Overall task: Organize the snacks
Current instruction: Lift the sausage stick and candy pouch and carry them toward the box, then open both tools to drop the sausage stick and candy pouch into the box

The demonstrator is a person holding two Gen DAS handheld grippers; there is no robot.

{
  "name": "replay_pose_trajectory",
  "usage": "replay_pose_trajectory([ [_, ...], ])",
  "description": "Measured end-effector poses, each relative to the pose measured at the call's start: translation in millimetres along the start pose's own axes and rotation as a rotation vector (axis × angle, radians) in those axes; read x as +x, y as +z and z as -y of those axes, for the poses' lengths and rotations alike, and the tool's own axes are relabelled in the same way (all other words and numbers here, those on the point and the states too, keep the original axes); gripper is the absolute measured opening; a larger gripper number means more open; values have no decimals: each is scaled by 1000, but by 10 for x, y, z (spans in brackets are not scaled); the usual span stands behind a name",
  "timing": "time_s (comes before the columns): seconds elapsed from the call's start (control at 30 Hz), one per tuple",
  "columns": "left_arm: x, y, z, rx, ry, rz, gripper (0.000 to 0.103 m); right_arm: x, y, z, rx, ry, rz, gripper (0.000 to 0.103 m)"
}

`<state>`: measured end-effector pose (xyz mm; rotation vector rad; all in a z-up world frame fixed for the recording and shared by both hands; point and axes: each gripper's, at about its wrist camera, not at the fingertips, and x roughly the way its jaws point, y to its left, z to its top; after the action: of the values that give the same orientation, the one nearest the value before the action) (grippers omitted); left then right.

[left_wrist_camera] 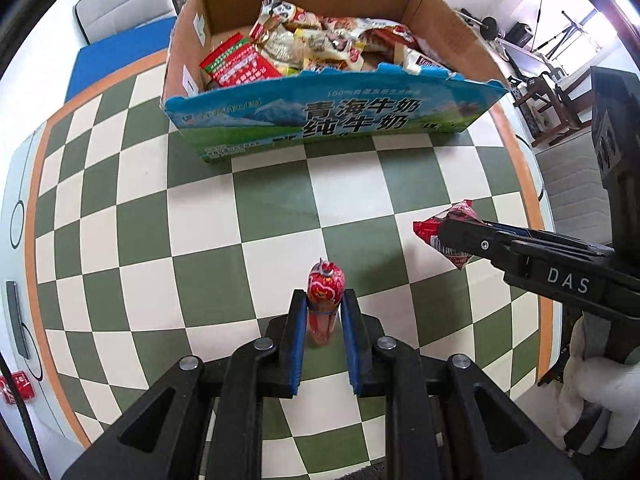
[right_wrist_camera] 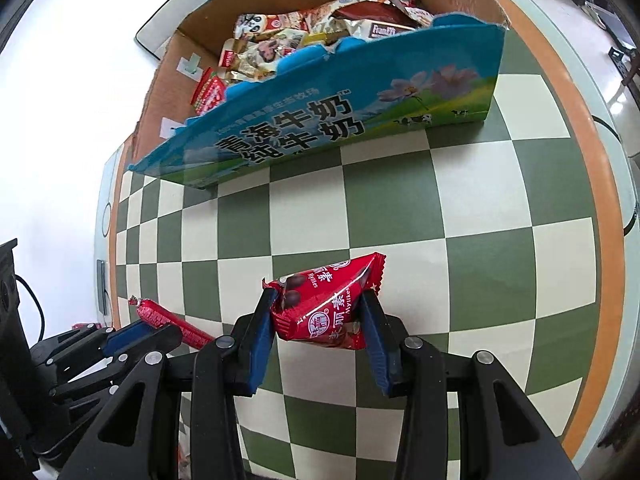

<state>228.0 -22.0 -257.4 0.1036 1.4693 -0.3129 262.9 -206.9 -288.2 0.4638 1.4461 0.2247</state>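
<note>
My left gripper [left_wrist_camera: 324, 300] is shut on a red sausage stick [left_wrist_camera: 325, 304], held above the checkered tablecloth; the same stick [right_wrist_camera: 172, 320] shows in the right wrist view, clamped in that gripper [right_wrist_camera: 132, 330]. A red chocolate snack bag [right_wrist_camera: 328, 304] sits pinched between the blue pads of my right gripper [right_wrist_camera: 320, 300], lifted off the cloth. In the left wrist view this bag [left_wrist_camera: 448, 232] sticks out past the right gripper [left_wrist_camera: 450, 236]. Beyond both stands an open cardboard milk box [left_wrist_camera: 332, 116], partly filled with several snack packets [left_wrist_camera: 320, 44].
The green and cream checkered cloth [left_wrist_camera: 280, 208] covers a table with an orange border [left_wrist_camera: 36, 184]. A blue mat [left_wrist_camera: 116, 60] lies behind the box at left. A red item [left_wrist_camera: 14, 386] lies at the table's left edge. Chairs and stands [left_wrist_camera: 552, 92] are off to the right.
</note>
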Motion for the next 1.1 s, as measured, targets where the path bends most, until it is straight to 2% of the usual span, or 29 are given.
replay_pose_trajectory([
  [0.27, -318, 85, 98, 13, -10, 76, 14, -310, -47, -118, -29, 16, 41, 44],
  [0.53, -885, 382, 171, 16, -56, 192, 14, -870, 40, -298, -57, 61, 127, 44],
  [0.77, -1283, 865, 172, 27, -70, 270, 14, -1317, 350, -461, -95, 85, 208, 44],
  [0.9, -1422, 1245, 107, 22, -55, 306, 14, -1488, 649, -509, -106, 90, 248, 44],
  [1.1, -1294, 1860, -56, -5, -21, 286, 14, -1433, 1174, -512, -111, 63, 253, 44],
])
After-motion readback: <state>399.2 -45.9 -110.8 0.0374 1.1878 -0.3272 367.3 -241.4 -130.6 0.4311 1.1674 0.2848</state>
